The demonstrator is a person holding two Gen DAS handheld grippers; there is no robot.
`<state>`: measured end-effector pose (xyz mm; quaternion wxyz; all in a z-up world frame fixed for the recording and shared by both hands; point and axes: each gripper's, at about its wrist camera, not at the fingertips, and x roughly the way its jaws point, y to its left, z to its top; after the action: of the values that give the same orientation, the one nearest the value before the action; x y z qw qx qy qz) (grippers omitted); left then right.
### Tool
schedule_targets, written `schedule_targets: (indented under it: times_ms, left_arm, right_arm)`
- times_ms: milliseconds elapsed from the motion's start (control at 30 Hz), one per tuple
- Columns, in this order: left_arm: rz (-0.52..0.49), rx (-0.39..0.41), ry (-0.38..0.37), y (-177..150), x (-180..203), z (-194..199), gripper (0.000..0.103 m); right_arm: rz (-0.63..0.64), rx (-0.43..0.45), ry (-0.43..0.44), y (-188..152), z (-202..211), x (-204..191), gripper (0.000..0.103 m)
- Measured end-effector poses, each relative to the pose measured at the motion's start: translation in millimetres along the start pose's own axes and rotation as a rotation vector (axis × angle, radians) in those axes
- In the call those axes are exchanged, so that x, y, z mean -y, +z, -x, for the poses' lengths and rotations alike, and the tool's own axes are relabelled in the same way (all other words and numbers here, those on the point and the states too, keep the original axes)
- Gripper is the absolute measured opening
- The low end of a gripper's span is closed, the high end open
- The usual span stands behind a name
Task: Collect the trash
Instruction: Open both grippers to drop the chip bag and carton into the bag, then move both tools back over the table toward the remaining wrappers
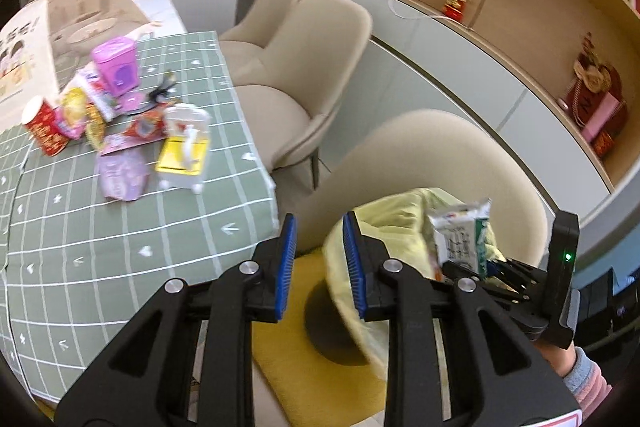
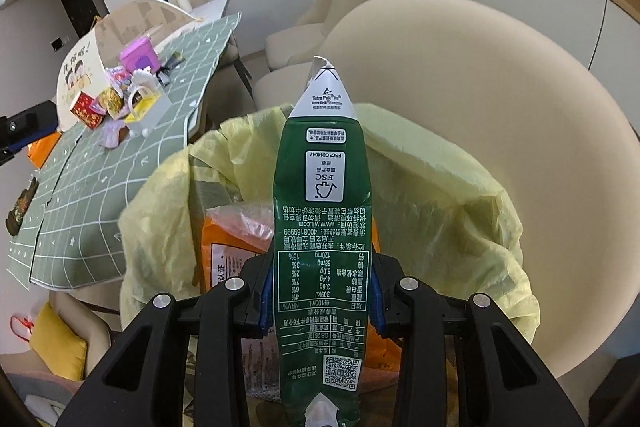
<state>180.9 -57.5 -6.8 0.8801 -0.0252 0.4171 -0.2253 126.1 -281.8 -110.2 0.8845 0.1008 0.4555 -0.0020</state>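
Gripping a flattened green milk carton (image 2: 322, 227) in my right gripper (image 2: 322, 301), I have its blue pads pressed against the carton's two long edges, so the jaws are clamped on it about midway along its length. The carton points away from the camera, its white folded tip up and its printed side facing me, creased and dented like squashed card. It hangs over the mouth of a bin lined with a thin, crinkled pale yellow bag (image 2: 460, 187); inside the bag I see an orange packet (image 2: 224, 251) and a scrap of clear film.

My left gripper (image 1: 320, 263) tilts downward beside the table's edge with its jaws apart and nothing between the ribbed blue pads (image 1: 289, 263). From that view the right gripper shows at the lower right, with a pink and blue knitted sleeve (image 1: 586, 375) behind it, holding the carton above the yellow bag.

More trash lies in a heap on the table, well apart from the bin: a red paper cup (image 1: 42, 129), shiny crumpled wrappers (image 1: 82, 107), a purple box (image 1: 116, 65) and a white and yellow box (image 1: 186, 147). They rest on a soft green tablecloth (image 1: 120, 247) with a white grid. Rounded beige chairs (image 1: 320, 67) with smooth padded backs stand beside the table, and the bin sits just in front of the nearest one.
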Motion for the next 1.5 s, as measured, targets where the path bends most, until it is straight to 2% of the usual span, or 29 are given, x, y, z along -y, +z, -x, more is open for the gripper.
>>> schedule_targets:
  times_ms: [200,267,333,500,600,667,767,1000,1167,1333,1500]
  left_arm:
    - [0.076,0.014,0.053,-4,-38,8,0.025]
    - [0.098,0.022,0.068,-7,-49,11,0.030]
    - [0.118,0.027,0.082,-11,-60,13,0.030]
    - [0.161,0.029,0.112,-16,-88,18,0.030]
    - [0.169,0.047,0.144,-17,-104,24,0.030]
    - [0.174,0.053,0.160,-16,-113,28,0.030]
    - [0.186,0.062,0.176,-13,-130,35,0.030]
    - [0.199,0.080,0.191,-5,-169,45,0.030]
    - [0.211,0.077,0.185,0,-204,45,0.030]
    - [0.242,0.063,0.122,1,-245,39,0.030]
    - [0.252,0.054,0.099,3,-278,30,0.031]
  right_arm:
    - [-0.022,0.021,0.020,5,10,-1,0.034]
    - [-0.024,0.031,0.025,7,14,-3,0.040]
    - [-0.014,0.042,0.025,9,21,-8,0.044]
    - [0.027,0.072,-0.039,20,37,-23,0.045]
    - [0.066,0.132,-0.066,31,54,-37,0.045]
    - [0.088,0.170,-0.057,43,63,-50,0.045]
    - [0.108,0.201,0.010,63,69,-77,0.046]
    - [0.218,0.235,0.087,87,53,-155,0.046]
    - [0.233,0.213,0.132,99,33,-194,0.046]
    - [0.248,0.207,0.131,111,13,-229,0.046]
    - [0.241,0.186,0.108,120,-8,-251,0.046]
